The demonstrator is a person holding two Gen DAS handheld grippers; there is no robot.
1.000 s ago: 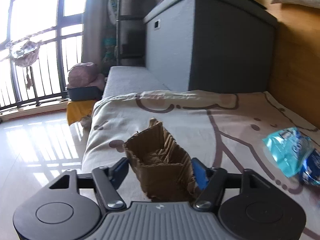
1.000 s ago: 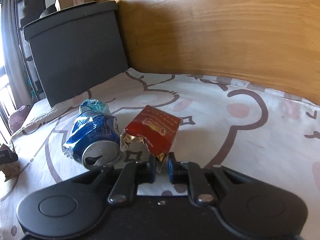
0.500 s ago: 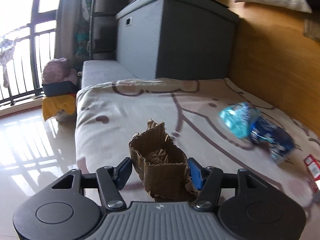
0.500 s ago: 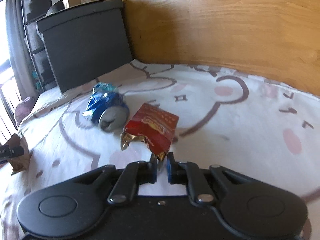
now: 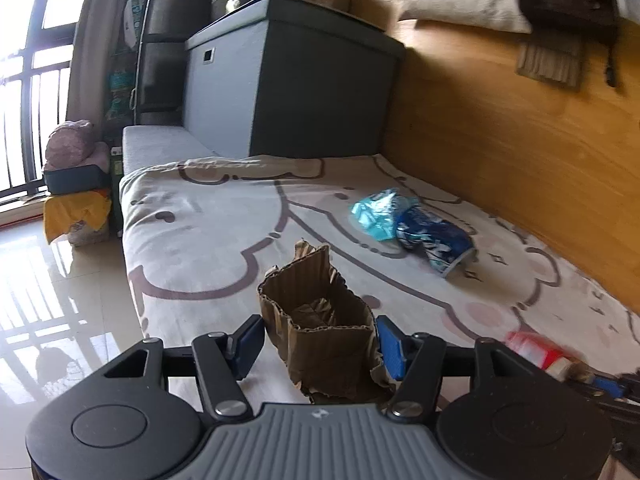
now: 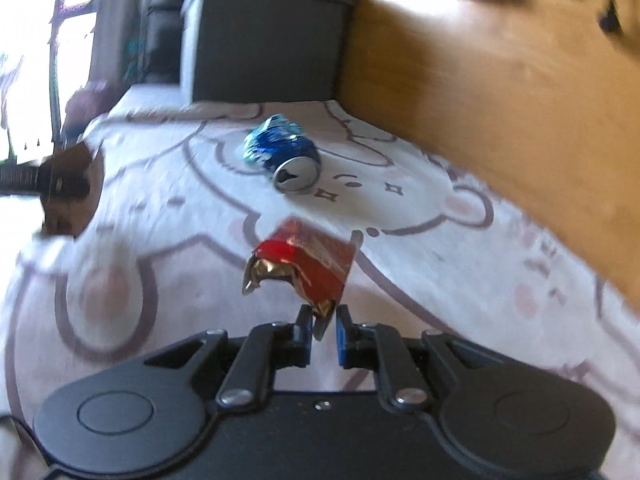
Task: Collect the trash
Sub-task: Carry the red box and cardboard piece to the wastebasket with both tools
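Observation:
My left gripper (image 5: 320, 338) is shut on a torn brown cardboard piece (image 5: 320, 320), held above the near edge of the bear-print bed cover (image 5: 208, 248). My right gripper (image 6: 323, 330) is shut on the torn foil corner of a red packet (image 6: 316, 256), lifted off the cover. The red packet also shows at the lower right of the left wrist view (image 5: 536, 354). A crushed blue can (image 6: 288, 152) lies on the cover further back, with a light-blue wrapper (image 5: 378, 212) beside it. The cardboard and left gripper show at the left edge of the right wrist view (image 6: 68, 188).
A dark storage box (image 5: 300, 84) stands at the head of the bed. A wooden wall panel (image 5: 520, 128) runs along the right side. The tiled floor (image 5: 52, 304) lies left of the bed, with a yellow-covered bundle (image 5: 76, 212) near the window.
Both grippers have pulled back and risen with their loads. The red packet has left the cover; the can and wrapper now sit further away. The right view is motion-blurred.

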